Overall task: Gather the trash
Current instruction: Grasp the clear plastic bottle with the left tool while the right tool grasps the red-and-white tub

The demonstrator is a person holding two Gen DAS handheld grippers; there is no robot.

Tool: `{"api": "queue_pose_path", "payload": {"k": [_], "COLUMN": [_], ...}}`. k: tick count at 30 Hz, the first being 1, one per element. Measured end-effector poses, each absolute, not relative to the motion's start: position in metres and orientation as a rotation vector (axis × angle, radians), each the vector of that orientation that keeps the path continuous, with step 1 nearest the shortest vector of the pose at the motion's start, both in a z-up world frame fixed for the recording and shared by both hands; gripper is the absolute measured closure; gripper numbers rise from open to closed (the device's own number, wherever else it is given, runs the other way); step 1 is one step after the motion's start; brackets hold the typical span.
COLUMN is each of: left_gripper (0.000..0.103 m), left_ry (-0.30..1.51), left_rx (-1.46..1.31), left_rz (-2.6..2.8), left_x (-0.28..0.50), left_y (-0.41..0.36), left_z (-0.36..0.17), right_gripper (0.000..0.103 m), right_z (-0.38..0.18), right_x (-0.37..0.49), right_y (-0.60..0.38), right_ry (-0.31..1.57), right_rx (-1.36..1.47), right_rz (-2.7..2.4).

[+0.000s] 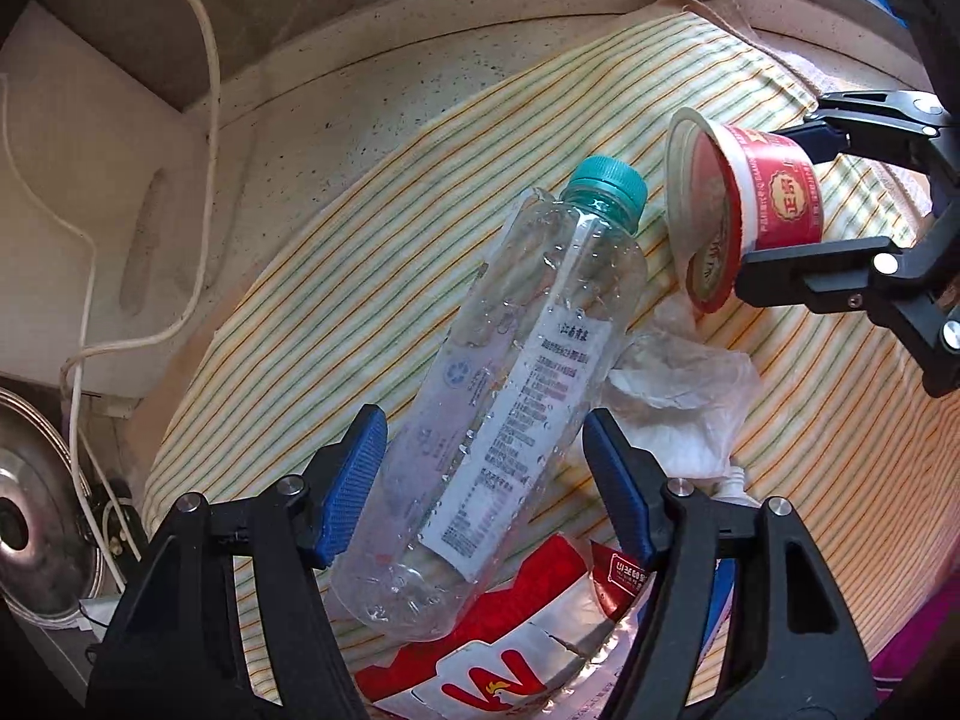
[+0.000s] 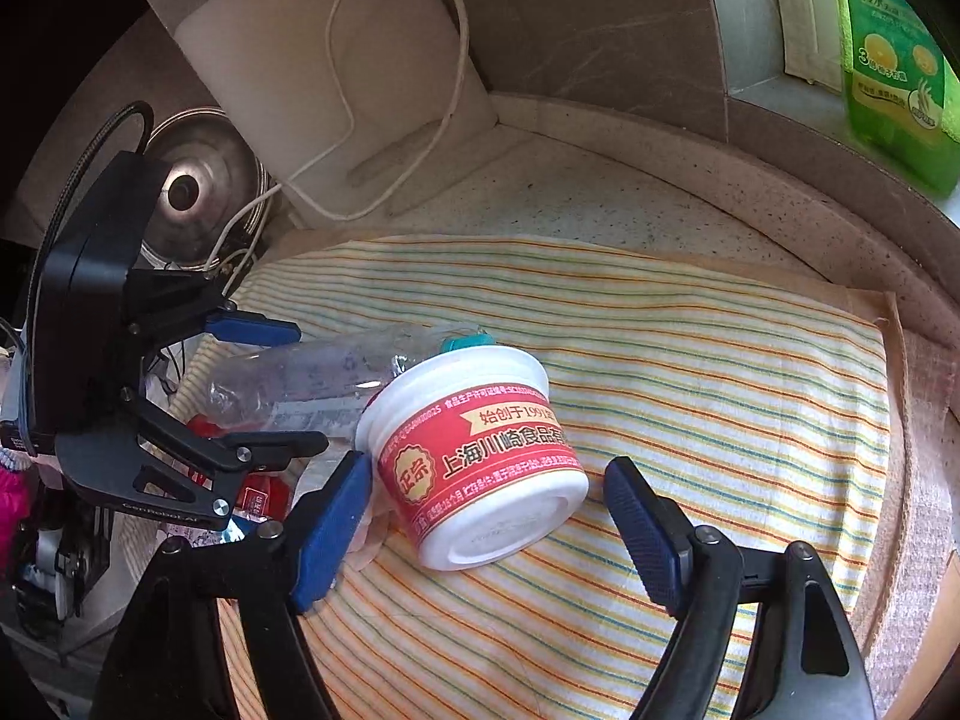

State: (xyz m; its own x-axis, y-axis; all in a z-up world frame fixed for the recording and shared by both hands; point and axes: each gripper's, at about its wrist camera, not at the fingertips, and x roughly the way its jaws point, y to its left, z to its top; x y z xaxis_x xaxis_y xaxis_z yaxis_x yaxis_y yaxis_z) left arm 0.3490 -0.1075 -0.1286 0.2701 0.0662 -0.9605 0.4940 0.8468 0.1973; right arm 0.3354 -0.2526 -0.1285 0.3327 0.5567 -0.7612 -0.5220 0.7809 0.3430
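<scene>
A clear plastic bottle (image 1: 510, 396) with a teal cap lies on a striped cloth (image 1: 372, 252). My left gripper (image 1: 486, 474) is open, its blue pads on either side of the bottle's lower half, with gaps. A red and white tub (image 2: 480, 456) lies on its side on the cloth; it also shows in the left wrist view (image 1: 738, 210). My right gripper (image 2: 486, 522) is open around the tub, its left pad close to the tub's side. The bottle (image 2: 312, 378) lies behind the tub. A crumpled clear wrapper (image 1: 678, 396) and a red snack bag (image 1: 516, 660) lie beside the bottle.
A speckled stone counter (image 2: 600, 192) carries the cloth. A white board (image 2: 312, 78) with a white cord leans at the back. A steel pot lid (image 2: 198, 192) stands at the left. A green detergent bottle (image 2: 894, 66) stands on the sill at the right.
</scene>
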Motion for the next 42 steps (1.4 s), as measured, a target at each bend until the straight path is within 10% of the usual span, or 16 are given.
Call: {"api": "queue_pose_path", "payload": {"k": [42], "left_gripper": [0.046], "left_ry": [1.194], "left_rx": [0.177], "left_rz": [-0.302], "left_x": [0.356], "left_y": [-0.102], "left_z": [-0.089], "right_gripper": [0.031], "right_z": [-0.080], "right_x": [0.308], "right_y": [-0.308], "right_ry": [0.857], "right_rx": [0.163], "right_rz": [0.627]}}
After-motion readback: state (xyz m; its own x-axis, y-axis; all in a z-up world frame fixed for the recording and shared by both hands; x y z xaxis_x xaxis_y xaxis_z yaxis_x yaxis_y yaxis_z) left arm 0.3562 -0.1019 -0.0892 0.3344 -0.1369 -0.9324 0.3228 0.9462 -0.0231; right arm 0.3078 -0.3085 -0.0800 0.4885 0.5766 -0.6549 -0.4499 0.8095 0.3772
